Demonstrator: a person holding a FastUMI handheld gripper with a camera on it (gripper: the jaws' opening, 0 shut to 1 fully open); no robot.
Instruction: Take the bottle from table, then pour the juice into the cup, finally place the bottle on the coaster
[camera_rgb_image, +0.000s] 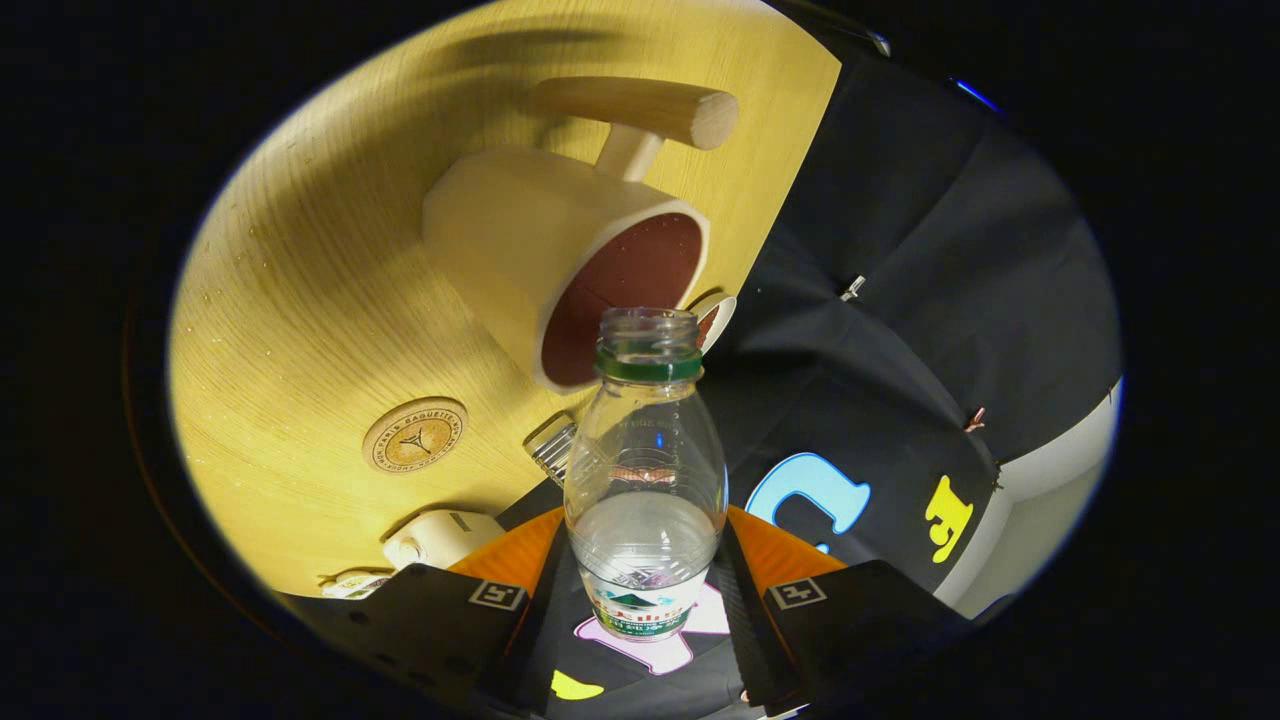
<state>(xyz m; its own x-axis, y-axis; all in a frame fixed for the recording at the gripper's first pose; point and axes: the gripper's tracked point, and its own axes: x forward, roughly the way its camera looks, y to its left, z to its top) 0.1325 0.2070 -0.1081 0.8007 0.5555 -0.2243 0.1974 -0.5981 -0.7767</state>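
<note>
The gripper (645, 600) is clenched on the lower body of the clear plastic bottle with a green neck ring (645, 470), uncapped, its mouth just before the rim of the cream mug with a dark red inside and wooden handle (560, 270) on the pale wooden table (300, 330). To pour well, I'd keep the mouth over the opening and tip slowly. The round wooden coaster (415, 434) beside the mug bears ring lettering too small to read, as is the bottle's label.
</note>
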